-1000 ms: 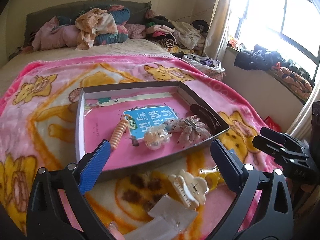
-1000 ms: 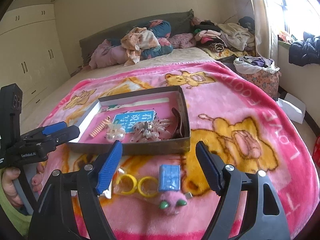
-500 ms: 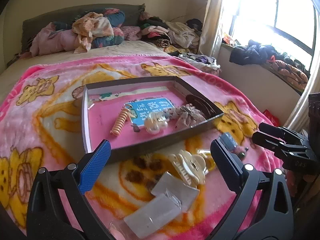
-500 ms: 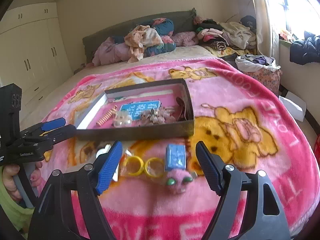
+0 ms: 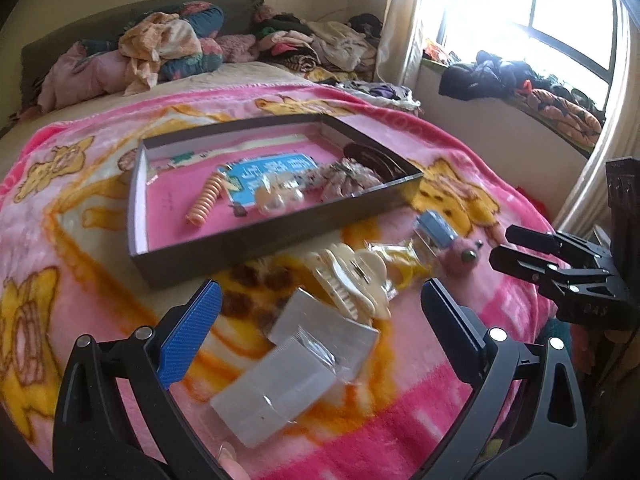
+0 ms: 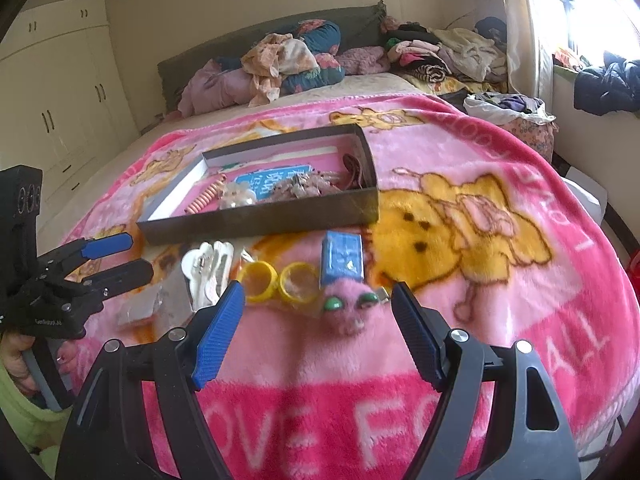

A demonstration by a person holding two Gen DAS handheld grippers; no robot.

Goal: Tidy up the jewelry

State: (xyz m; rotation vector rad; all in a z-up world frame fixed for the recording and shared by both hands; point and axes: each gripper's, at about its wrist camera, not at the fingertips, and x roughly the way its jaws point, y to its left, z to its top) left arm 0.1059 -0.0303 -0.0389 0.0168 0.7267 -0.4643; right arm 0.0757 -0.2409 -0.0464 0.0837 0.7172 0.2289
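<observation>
Jewelry pieces (a cream hair claw [image 5: 352, 280], yellow rings [image 6: 280, 282]) lie on the blanket at frame centre, below the box [image 6: 260, 220]; both tongs, left [image 5: 320, 332] and right [image 6: 318, 332], hover released; next, I judge, comes choosing and pinching one piece.

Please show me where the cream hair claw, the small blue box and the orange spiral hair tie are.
cream hair claw [image 5: 352, 280]: left wrist view, its back.
small blue box [image 6: 342, 257]: right wrist view, top face.
orange spiral hair tie [image 5: 205, 202]: left wrist view, middle coils.
</observation>
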